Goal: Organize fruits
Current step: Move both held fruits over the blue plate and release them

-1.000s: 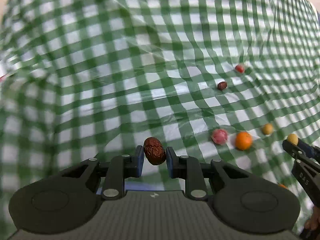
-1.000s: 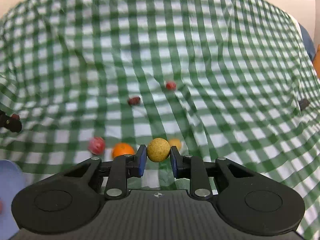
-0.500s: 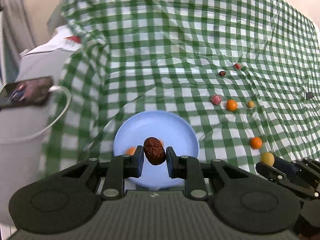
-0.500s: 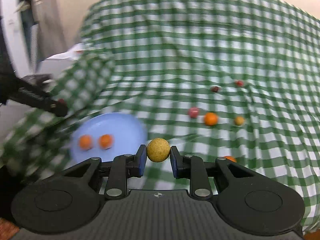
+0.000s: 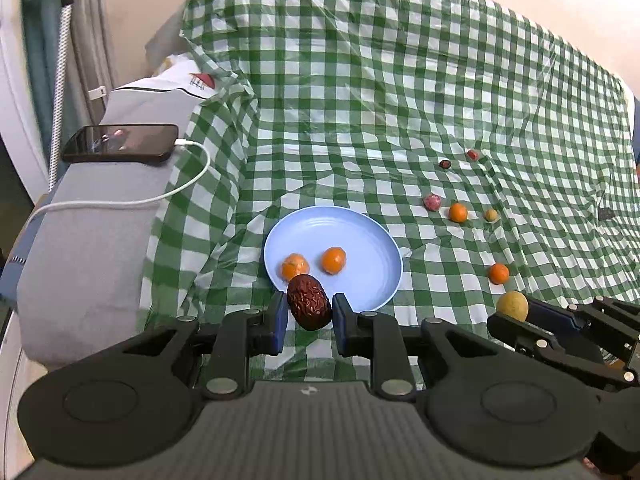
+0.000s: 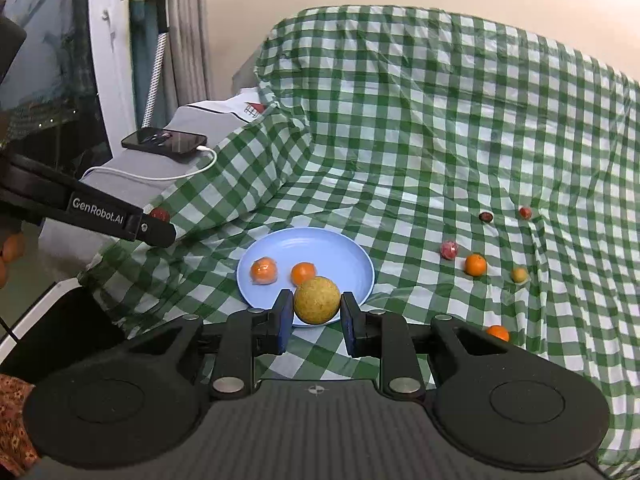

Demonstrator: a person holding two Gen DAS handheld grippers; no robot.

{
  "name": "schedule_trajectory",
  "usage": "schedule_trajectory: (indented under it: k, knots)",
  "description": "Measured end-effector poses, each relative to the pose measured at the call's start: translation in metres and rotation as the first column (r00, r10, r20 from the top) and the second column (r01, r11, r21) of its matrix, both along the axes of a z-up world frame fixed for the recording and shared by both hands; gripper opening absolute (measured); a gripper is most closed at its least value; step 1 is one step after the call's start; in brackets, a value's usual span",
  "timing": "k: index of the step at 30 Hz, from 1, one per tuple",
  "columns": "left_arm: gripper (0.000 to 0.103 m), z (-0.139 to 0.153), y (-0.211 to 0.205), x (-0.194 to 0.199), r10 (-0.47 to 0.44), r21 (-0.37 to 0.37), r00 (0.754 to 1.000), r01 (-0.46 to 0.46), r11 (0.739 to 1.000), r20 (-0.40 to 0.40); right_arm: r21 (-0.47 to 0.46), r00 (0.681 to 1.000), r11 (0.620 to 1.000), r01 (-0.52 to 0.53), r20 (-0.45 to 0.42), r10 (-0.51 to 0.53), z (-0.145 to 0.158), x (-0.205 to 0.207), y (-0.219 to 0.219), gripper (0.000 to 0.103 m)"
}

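Observation:
My left gripper (image 5: 309, 316) is shut on a wrinkled dark red date (image 5: 309, 307), held above the near rim of the light blue plate (image 5: 368, 240). My right gripper (image 6: 316, 312) is shut on a round yellow fruit (image 6: 317, 300), also over the plate's near rim (image 6: 336, 244). Two small oranges (image 5: 334, 259) lie on the plate. The right gripper with its yellow fruit (image 5: 512, 306) shows at the right of the left wrist view. The left gripper's finger (image 6: 120, 220) shows at the left of the right wrist view.
Several small fruits lie on the green checked cloth right of the plate: a pink one (image 5: 433, 202), oranges (image 5: 457, 213) (image 5: 498, 273), a yellow one (image 5: 491, 215), two dark red ones (image 5: 445, 164). A phone (image 5: 120, 143) on a cable lies on a grey cushion at the left.
Both grippers have pulled back and swung left with their fruits. The plate, earlier out of view or close under them, now lies ahead of both.

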State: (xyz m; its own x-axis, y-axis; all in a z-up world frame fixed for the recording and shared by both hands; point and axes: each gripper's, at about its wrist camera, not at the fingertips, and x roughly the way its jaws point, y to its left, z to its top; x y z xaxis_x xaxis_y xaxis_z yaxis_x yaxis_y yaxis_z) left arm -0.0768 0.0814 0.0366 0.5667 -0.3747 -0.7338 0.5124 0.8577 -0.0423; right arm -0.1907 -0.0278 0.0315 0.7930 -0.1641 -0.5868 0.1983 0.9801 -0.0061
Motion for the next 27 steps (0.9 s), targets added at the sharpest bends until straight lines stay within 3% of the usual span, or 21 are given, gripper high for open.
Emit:
schedule_trajectory:
  k: [9, 27]
  knots:
    - [0.026, 0.008, 0.013, -0.015, 0.0, -0.059, 1.0, 0.001, 0.998, 0.016, -0.045, 1.0, 0.999, -0.023, 0.015, 0.024, 0.009, -0.012, 0.014, 0.027]
    - [0.026, 0.005, 0.014, -0.017, -0.002, -0.055, 1.0, 0.003, 0.999, 0.008, -0.045, 1.0, 0.999, -0.03, 0.0, 0.03, 0.005, -0.009, 0.015, 0.027]
